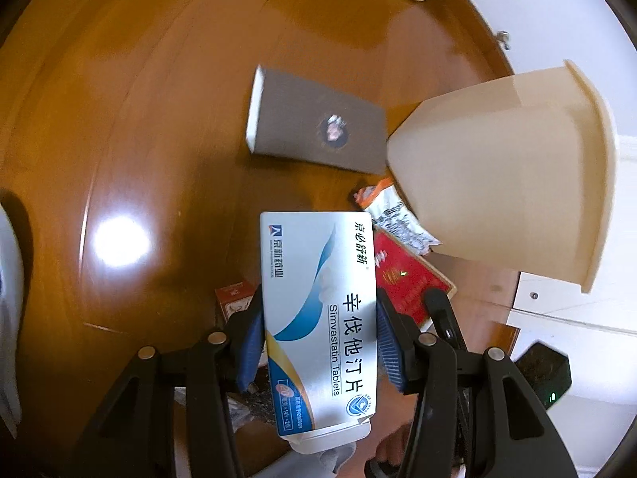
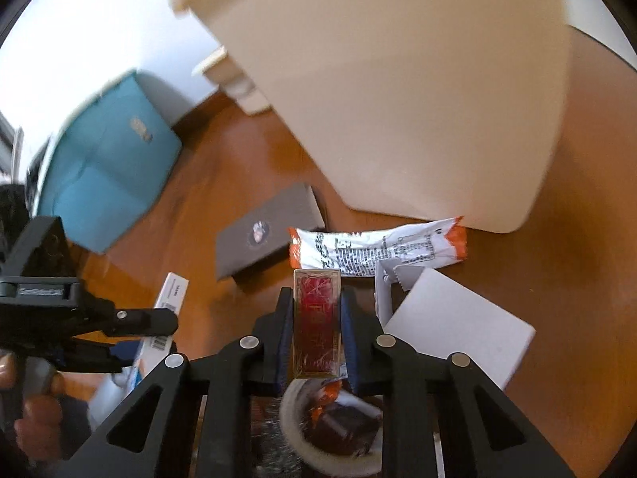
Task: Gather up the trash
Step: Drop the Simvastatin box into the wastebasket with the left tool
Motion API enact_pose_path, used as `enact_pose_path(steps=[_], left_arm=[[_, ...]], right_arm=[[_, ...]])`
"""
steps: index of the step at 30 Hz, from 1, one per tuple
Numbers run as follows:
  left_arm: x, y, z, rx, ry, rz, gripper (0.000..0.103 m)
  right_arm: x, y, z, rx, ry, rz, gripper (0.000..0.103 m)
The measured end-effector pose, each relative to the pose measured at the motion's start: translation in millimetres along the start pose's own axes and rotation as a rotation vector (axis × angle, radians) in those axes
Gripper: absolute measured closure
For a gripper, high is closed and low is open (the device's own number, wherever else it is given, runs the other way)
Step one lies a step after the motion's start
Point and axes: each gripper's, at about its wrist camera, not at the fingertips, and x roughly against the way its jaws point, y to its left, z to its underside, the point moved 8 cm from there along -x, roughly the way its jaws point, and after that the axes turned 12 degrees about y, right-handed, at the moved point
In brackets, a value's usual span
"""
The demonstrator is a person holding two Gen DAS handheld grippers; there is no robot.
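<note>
Glossy wood floor (image 1: 159, 99) — silver-white tablet box (image 1: 318, 318), blue swoosh, in left claw (image 1: 318, 330).

Left claw (image 1: 318, 334) and right claw (image 2: 316, 330) both clamped.

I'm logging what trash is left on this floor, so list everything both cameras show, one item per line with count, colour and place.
Medicine box: 1, white and blue, between the left jaws.
Red packet: 1, red with gold edge, between the right jaws.
Grey box: 1, grey, flat on the floor beyond the left gripper.
Snack wrapper: 1, white and orange, on the floor against the bin.
White box: 1, white, floor, right of the right gripper.
Bin: 1, cream, standing on the floor.
Teal bag: 1, teal, by the wall.
Wooden floor: 1, brown.
Left gripper: 1, black, blue pads.
Right gripper: 1, black, blue pads.
</note>
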Motion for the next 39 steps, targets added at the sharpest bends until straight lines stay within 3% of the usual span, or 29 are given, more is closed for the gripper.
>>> enact_pose_path(steps=[7, 12, 16, 19, 22, 25, 28, 30, 36, 39], left_arm=[[44, -42, -6, -0.131, -0.055, 0.019, 0.054], [104, -130, -16, -0.356, -0.194, 0.069, 0.054], [130, -206, -18, -0.531, -0.252, 0.109, 0.054], [128, -263, -27, -0.660, -0.279, 0.095, 0.054], [119, -296, -43, -0.747, -0.344, 0.016, 0.054], [100, -309, -62, -0.758, -0.341, -0.025, 0.052], [81, -305, -73, -0.721, -0.303, -0.067, 0.043], [80, -298, -79, -0.700, -0.311, -0.086, 0.024], [86, -290, -71, -0.698, -0.327, -0.072, 0.024], [95, -266, -64, -0.674, -0.326, -0.065, 0.024]], right_arm=[[68, 7, 23, -0.086, -0.141, 0.001, 0.081], [106, -3, 40, -0.174, -0.202, -0.003, 0.081], [125, -10, 48, -0.232, -0.238, -0.011, 0.081], [129, -12, 47, -0.248, -0.255, -0.017, 0.081], [134, -11, 46, -0.251, -0.269, -0.024, 0.081], [138, -8, 47, -0.238, -0.273, -0.026, 0.081], [141, -11, 48, -0.243, -0.278, -0.028, 0.081], [142, -13, 49, -0.248, -0.280, -0.025, 0.081], [152, -12, 49, -0.252, -0.294, -0.019, 0.081], [162, -10, 45, -0.250, -0.313, -0.030, 0.081]])
